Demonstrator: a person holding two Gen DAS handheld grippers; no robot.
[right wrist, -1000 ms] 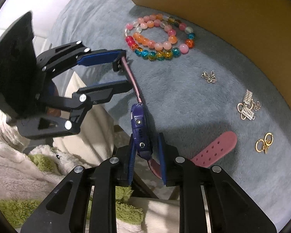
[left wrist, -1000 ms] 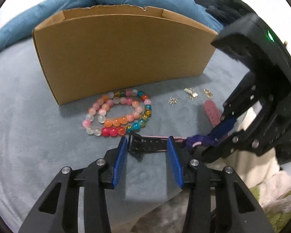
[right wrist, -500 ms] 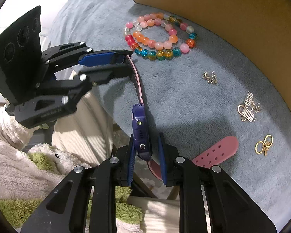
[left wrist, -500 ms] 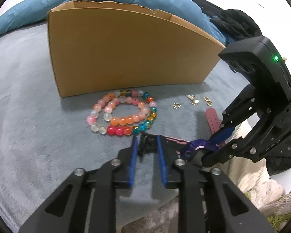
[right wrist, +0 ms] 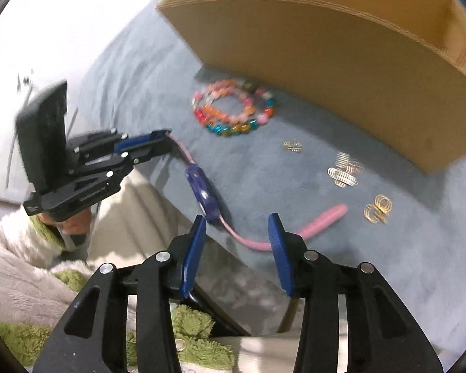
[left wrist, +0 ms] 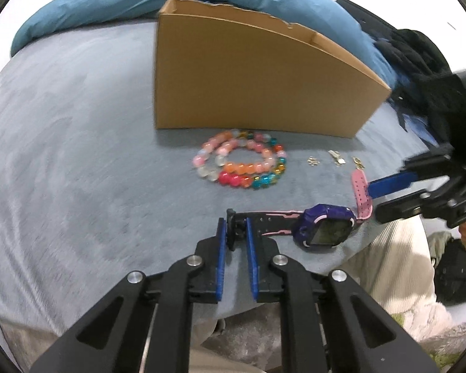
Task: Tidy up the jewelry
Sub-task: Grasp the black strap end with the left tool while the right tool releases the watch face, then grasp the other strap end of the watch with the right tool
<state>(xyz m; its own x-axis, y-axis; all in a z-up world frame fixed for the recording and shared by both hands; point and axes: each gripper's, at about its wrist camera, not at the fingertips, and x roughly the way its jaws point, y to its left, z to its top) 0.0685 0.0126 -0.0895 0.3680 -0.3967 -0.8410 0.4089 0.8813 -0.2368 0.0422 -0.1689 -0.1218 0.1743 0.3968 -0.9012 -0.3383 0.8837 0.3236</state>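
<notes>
Left gripper (left wrist: 234, 236) is clamped on the buckle end of the watch strap (left wrist: 264, 225), blue pads pinching the black buckle at the near edge of the bed (left wrist: 77, 155). The watch (left wrist: 324, 228), purple case with a dark screen, lies on the grey-blue bed cover just right of that gripper, face tilted toward the camera. Its other strap, pink with holes (left wrist: 361, 192), runs off the case's right side and curves back toward the box.

Right gripper (right wrist: 237, 233) is open, jaws spread wide and holding nothing. The pink strap (right wrist: 320, 220) passes between its fingertips; whether either pad touches it, cannot tell. In the left wrist view that gripper (left wrist: 376, 199) sits just beside the pink strap end.

Beaded bracelets (left wrist: 240, 163), pink, orange, red, teal and clear beads, lie in a ring on the bed just in front of the cardboard box (left wrist: 258, 84). The box stands upright with its top open; its inside is not visible. Small gold pieces lie to the right of the bracelets, apart from each other: a tiny cluster (right wrist: 293, 146), flat comb-like clasps (right wrist: 343, 172), and gold rings (right wrist: 377, 209). These are blurred.

A blue duvet (left wrist: 139, 3) lies bunched behind the box.
</notes>
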